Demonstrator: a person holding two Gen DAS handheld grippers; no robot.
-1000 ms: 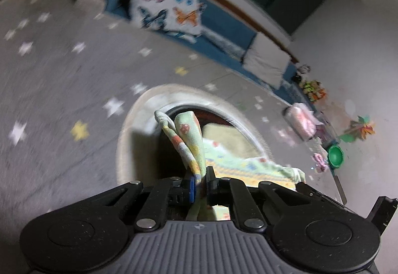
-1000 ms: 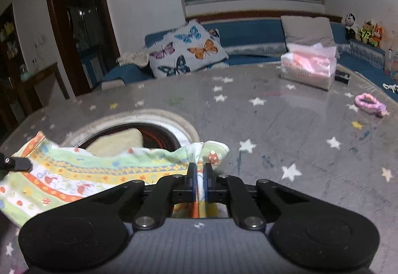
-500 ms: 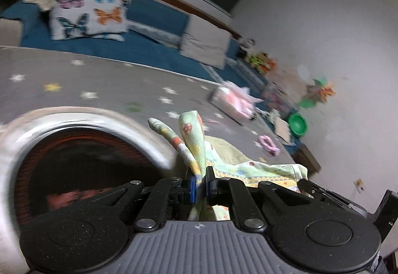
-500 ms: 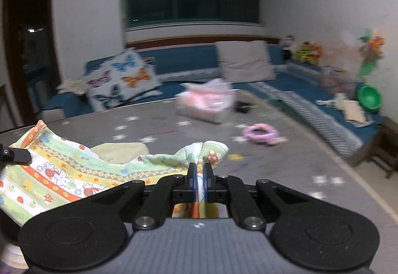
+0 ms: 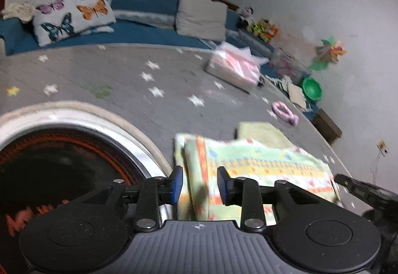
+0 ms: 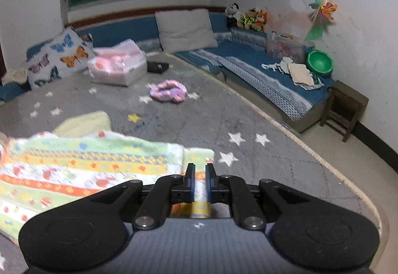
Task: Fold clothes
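**While the cloth lies doubled on the table, free it without dragging it**

As it lies now, the patterned cloth [image 5: 261, 164] is flat on the grey star-printed table cover [image 5: 124, 75], in what looks like two layers. At the end under your left hand, two edges show just out of line with each other. Its long axis runs from one of your hands to the other, the coloured stripes run along that axis, and one short end points at each tool.

The left gripper [image 5: 199, 184] stands wide, its blue pads either side of that short end and closed on nothing. The right gripper [image 6: 199, 184] is narrow, with the cloth's far corner between its pads; by the look of it, it is pinching that corner.

I judge the step to be setting down a fold. To do it well, spread the right pads fully before you draw back, and pull straight back along the tool, or the corner will lift and skew. Square the two offset edges at the left end before any further fold across the long axis.

Just beside the left end is the rim of the round opening [image 5: 74, 117] in the table, so keep the cloth from sliding in. A pale yellow cloth [image 6: 84, 122] lies just beyond the far long edge, and a purple ring [image 6: 169, 92] lies well clear.
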